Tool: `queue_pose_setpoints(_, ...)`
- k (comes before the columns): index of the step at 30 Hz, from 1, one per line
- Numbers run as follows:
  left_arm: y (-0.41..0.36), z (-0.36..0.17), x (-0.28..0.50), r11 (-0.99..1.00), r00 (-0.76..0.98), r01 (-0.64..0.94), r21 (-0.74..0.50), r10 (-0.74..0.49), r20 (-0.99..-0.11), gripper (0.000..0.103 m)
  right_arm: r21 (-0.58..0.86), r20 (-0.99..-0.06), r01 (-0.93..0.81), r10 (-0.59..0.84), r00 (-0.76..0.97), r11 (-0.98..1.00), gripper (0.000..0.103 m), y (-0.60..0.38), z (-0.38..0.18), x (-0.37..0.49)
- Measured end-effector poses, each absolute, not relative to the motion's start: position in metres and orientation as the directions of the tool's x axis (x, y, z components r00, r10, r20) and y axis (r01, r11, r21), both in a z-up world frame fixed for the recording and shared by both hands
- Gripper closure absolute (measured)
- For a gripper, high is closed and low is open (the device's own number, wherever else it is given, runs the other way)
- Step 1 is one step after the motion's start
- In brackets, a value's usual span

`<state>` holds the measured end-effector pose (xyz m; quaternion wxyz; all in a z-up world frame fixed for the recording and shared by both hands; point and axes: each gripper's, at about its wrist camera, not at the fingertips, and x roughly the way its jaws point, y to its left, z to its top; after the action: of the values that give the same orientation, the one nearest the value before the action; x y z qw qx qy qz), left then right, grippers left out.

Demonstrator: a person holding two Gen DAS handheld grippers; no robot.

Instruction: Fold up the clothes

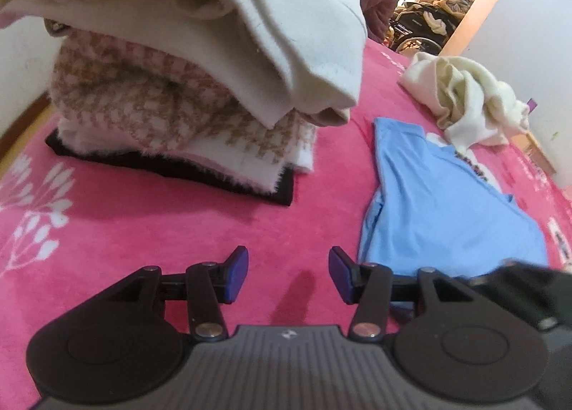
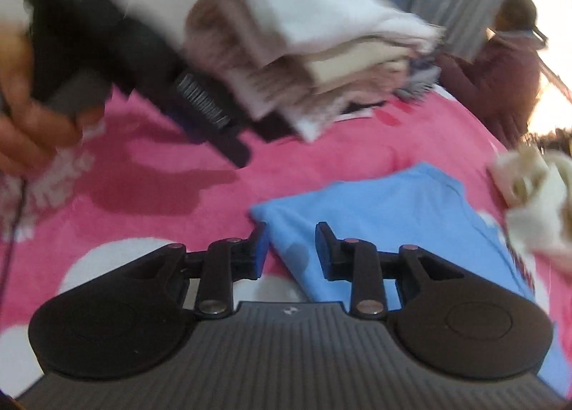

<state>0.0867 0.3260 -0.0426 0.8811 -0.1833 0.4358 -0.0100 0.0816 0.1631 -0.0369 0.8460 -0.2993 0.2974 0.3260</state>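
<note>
We see a pink blanket (image 1: 150,224) with white leaf patterns covering the bed, a seated person in a maroon jacket (image 2: 507,70) beyond it, and a wheelchair (image 1: 418,34) in the doorway.

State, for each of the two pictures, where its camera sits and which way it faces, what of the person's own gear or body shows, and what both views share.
Left wrist: on the left gripper, low over the pink blanket, facing the folded stack; its open fingers show.
Right wrist: on the right gripper, facing the blue shirt; its open fingers and the person's hand show.
Shared: blanket, stack, shirt, crumpled cream garment.
</note>
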Motion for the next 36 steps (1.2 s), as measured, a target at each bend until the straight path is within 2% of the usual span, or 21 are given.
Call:
queue_pose_setpoints(4,0.331,-0.038,0.088,0.912,0.621,-0.141,-0.385,-0.222,-0.752,0.052,-0.434,-0.703,-0.735,0.315,0.638,0.521,0.073,0.182,-0.056,0.078)
queue_pose_setpoints(8,0.330,-0.035,0.086,0.905,0.631,-0.139,-0.403,-0.233,-0.740,0.052,-0.575,-0.653,-0.700,0.278,0.705,0.424,0.072,0.195,-0.069,0.073)
queue_pose_setpoints(10,0.329,-0.034,0.085,0.907,0.637,-0.137,-0.399,-0.228,-0.736,0.052,-0.599,-0.627,-0.667,0.259,0.735,0.442,0.074,0.198,-0.071,0.079)
queue_pose_setpoints(11,0.329,-0.033,0.084,0.908,0.640,-0.136,-0.395,-0.224,-0.735,0.052,-0.591,-0.621,-0.653,0.249,0.743,0.474,0.080,0.198,-0.070,0.084)
queue_pose_setpoints(12,0.328,-0.033,0.084,0.908,0.642,-0.131,-0.398,-0.228,-0.732,0.052,-0.559,-0.625,-0.639,0.239,0.743,0.528,0.096,0.196,-0.067,0.091)
queue_pose_setpoints(13,0.328,-0.033,0.084,0.907,0.643,-0.127,-0.401,-0.232,-0.729,0.052,-0.520,-0.625,-0.625,0.239,0.743,0.583,0.100,0.190,-0.062,0.096)
queue_pose_setpoints(19,0.320,-0.031,0.096,0.844,0.656,-0.069,-0.531,-0.363,-0.662,0.049,-0.305,-0.594,-0.519,0.267,0.759,0.799,0.100,0.153,-0.034,0.104)
queue_pose_setpoints(23,0.314,-0.029,0.107,0.782,0.661,-0.028,-0.622,-0.453,-0.599,0.044,-0.270,-0.567,-0.510,0.293,0.770,0.817,0.100,0.137,-0.031,0.095)
queue_pose_setpoints(25,0.311,-0.033,0.125,0.757,0.664,-0.053,-0.652,-0.461,-0.589,0.044,-0.251,-0.562,-0.507,0.303,0.770,0.824,0.100,0.131,-0.033,0.096)
queue_pose_setpoints(36,0.288,-0.060,0.223,0.776,0.587,-0.174,-0.606,-0.413,-0.696,0.044,-0.189,-0.537,-0.540,0.374,0.756,0.820,0.100,0.129,-0.041,0.099)
